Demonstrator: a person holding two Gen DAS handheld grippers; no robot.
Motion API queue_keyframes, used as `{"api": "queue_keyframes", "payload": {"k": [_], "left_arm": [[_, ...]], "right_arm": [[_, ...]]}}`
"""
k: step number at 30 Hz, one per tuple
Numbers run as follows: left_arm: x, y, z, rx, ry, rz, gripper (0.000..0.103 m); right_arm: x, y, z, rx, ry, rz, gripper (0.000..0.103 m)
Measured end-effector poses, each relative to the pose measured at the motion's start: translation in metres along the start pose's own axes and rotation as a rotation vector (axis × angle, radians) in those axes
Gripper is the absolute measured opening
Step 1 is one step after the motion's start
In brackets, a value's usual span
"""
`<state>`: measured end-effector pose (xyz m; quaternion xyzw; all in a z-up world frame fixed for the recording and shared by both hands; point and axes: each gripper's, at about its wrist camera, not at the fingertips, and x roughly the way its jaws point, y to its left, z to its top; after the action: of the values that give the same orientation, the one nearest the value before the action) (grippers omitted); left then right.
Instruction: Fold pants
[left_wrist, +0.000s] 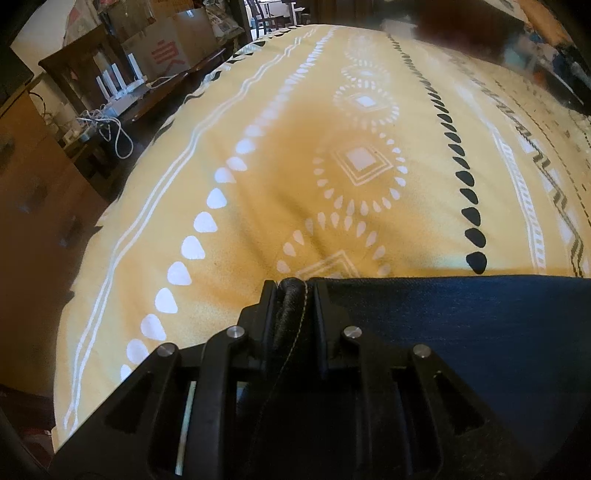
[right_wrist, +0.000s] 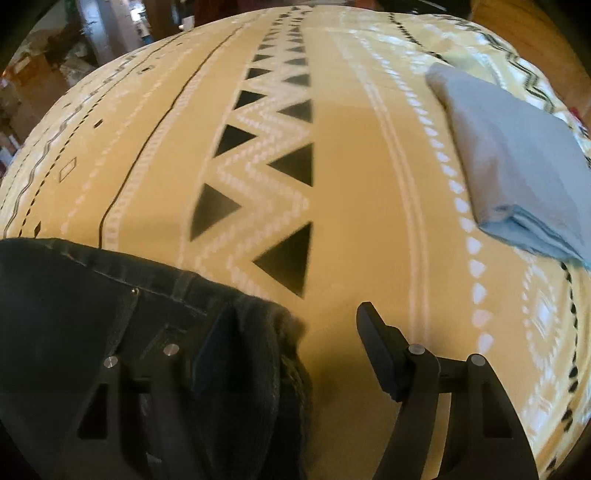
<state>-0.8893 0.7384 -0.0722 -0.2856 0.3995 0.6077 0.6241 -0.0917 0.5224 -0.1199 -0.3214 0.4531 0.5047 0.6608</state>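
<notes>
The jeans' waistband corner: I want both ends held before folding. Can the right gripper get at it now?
Probably yes: the right gripper stands open over the jeans, the waistband edge between its fingers, with only bedspread around.

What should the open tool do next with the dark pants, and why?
Probably ease the right tool a little lower and close it on the dark pants. Its jaws stand apart with the pants' edge bunched between them, not yet pinched, while the left tool is already shut on a seam, so both ends could then lift together.

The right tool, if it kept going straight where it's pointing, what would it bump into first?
Probably the yellow patterned bedspread. The right tool stands open with the dark jeans' edge by one finger.
</notes>
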Motion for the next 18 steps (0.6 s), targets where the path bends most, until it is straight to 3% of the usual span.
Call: {"api": "queue_keyframes", "payload": {"k": [2, 3, 4, 5, 6, 7, 8, 14, 18], "left_arm": [[-0.001, -0.001, -0.001, -0.002, -0.004, 0.011, 0.018], [-0.001, -0.002, -0.002, -0.004, -0.006, 0.015, 0.018], [-0.001, -0.002, -0.002, -0.009, -0.007, 0.019, 0.018], [-0.002, -0.002, -0.002, -0.013, -0.008, 0.022, 0.018], [-0.004, -0.003, -0.002, -0.017, -0.014, 0.03, 0.017], [-0.006, -0.004, -0.002, -0.024, -0.021, 0.034, 0.017], [-0.01, -0.003, -0.001, -0.037, -0.032, 0.033, 0.016], [-0.072, 0.01, 0.002, -0.111, -0.163, -0.009, 0.016], [-0.141, 0.025, -0.016, -0.16, -0.291, -0.059, 0.016]], "right_arm": [[0.001, 0.002, 0.0, -0.011, 0.013, 0.044, 0.065], [0.0, 0.003, 0.0, -0.009, 0.016, 0.093, 0.053], [-0.002, 0.004, -0.002, -0.01, 0.02, 0.122, 0.047], [-0.003, 0.007, -0.005, -0.029, 0.019, 0.132, 0.039], [-0.006, 0.012, -0.008, -0.053, 0.018, 0.121, 0.022], [-0.007, 0.014, -0.01, -0.071, 0.019, 0.111, 0.021], [-0.013, 0.013, -0.012, -0.07, 0.001, 0.113, 0.012], [-0.086, 0.011, -0.016, -0.079, -0.148, 0.171, 0.009], [-0.159, 0.017, -0.04, -0.119, -0.233, 0.22, 0.008]]}}
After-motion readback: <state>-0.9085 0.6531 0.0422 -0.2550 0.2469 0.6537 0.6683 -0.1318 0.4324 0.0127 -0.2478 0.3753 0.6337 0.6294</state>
